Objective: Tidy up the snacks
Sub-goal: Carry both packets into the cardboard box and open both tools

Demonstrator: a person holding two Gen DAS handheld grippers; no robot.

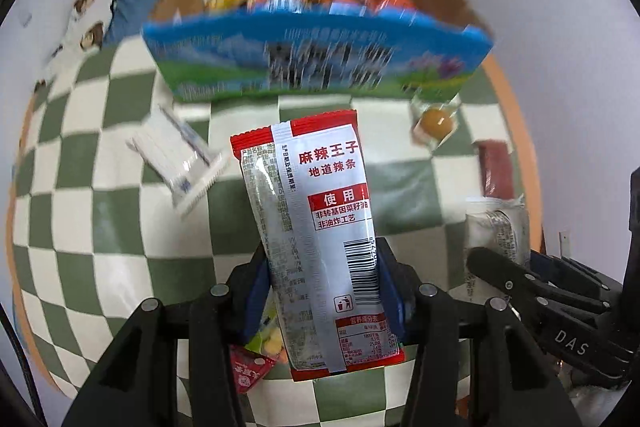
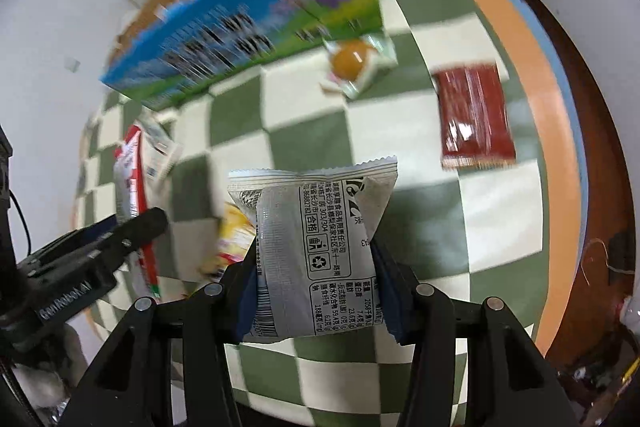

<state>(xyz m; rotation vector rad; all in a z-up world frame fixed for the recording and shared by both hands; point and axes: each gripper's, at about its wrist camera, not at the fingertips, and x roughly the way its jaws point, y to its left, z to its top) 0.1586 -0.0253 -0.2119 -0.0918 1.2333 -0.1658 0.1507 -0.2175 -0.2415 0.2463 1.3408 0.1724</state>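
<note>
The left gripper [image 1: 324, 291] had its jaws pinching a long red-and-white foil snack packet [image 1: 316, 227], long axis pointing toward the open blue-printed cardboard box [image 1: 312, 63] ahead. The right gripper [image 2: 316, 287] had its jaws pinching a grey foil snack pouch [image 2: 320, 227]; that box [image 2: 248, 23] lay ahead and leftward, across the green-and-cream checked counter [image 2: 420, 211]. The left looked nearer the box.

Snacks fill the box [image 1: 320, 63] at the table's [image 1: 120, 155] far end.
</note>
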